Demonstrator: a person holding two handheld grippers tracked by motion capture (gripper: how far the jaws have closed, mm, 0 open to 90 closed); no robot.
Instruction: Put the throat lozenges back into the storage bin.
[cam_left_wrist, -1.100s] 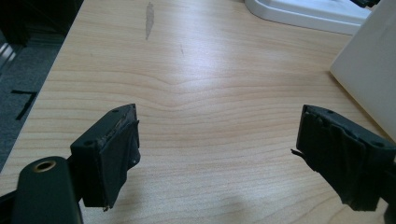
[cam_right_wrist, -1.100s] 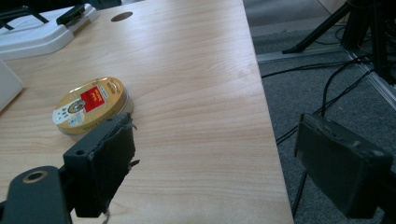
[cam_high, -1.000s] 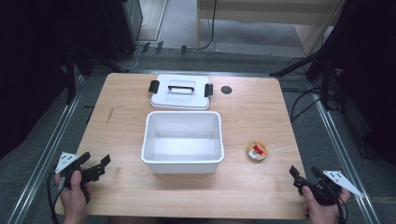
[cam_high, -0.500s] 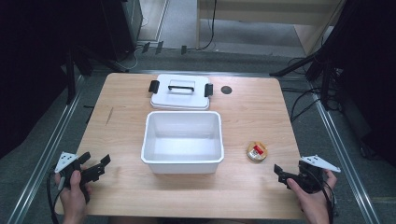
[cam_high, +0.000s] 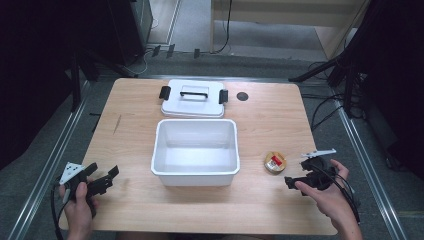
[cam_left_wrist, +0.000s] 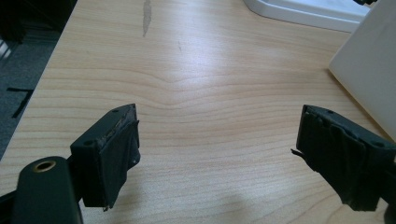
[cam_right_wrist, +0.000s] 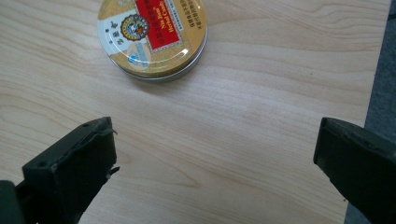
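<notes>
A small round gold tin (cam_high: 275, 162) with a red label lies on the wooden table (cam_high: 270, 120), right of a white plastic bin (cam_high: 195, 150). My right gripper (cam_high: 295, 173) is just in front of and to the right of the tin, open and holding nothing. In the right gripper view the tin (cam_right_wrist: 152, 32) lies ahead and left of the wide-apart jaws (cam_right_wrist: 215, 158), untouched. My left gripper (cam_high: 104, 173) rests open near the table's front left corner, well apart from the bin. In the left gripper view its jaws (cam_left_wrist: 219, 140) frame bare wood.
The bin's white lid (cam_high: 192, 98) with black handle and clips lies flat behind the bin. A dark round spot (cam_high: 242, 96) marks the table right of the lid. The bin's wall (cam_left_wrist: 373, 70) stands to the right of the left gripper. The table's right edge (cam_right_wrist: 378, 93) runs beside the right jaw.
My right gripper has moved left and forward from the front right corner, ending close to the tin. The left gripper, bin, lid and tin have stayed put.
</notes>
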